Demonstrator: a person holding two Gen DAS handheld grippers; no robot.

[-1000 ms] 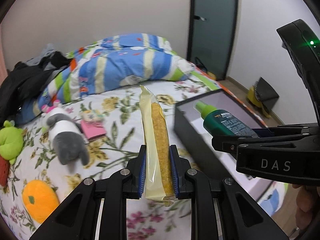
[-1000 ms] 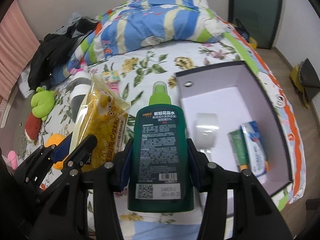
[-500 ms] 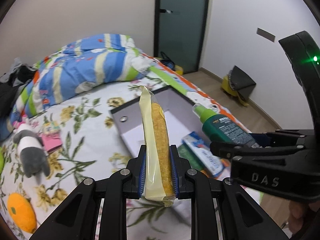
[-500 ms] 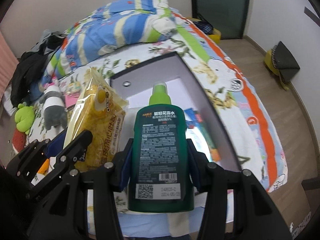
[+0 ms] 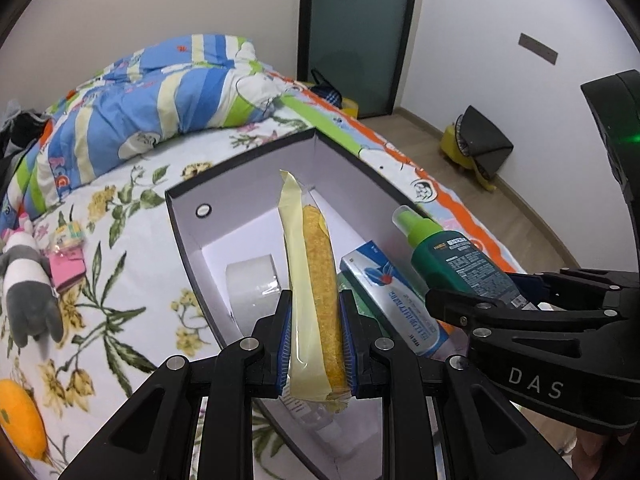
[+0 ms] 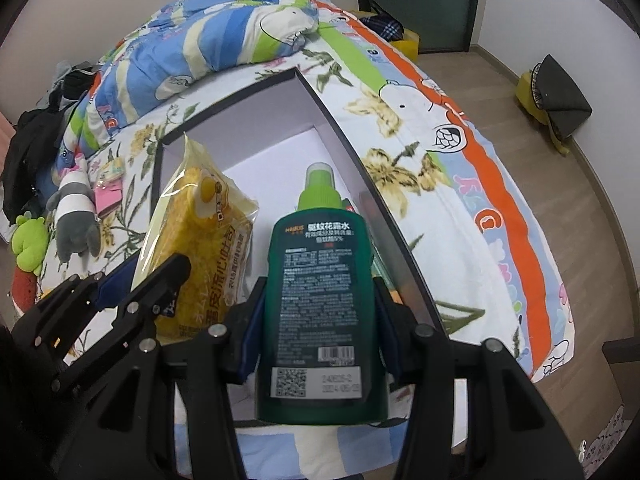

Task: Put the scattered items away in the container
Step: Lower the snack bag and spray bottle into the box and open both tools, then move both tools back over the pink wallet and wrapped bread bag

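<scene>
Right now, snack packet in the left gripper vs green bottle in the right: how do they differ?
The snack packet is a soft clear wrapper showing yellow food; the green bottle is rigid, dark green with a lighter cap. In the left wrist view the packet is edge-on and thin between narrow-set fingers; the bottle is wider, so the right gripper stands further apart. Both are clamped, held over the open box.

Bottle dark green, light green cap. Snack bag yellow. Box black outside, white inside. Bedsheet white, flowers.
</scene>
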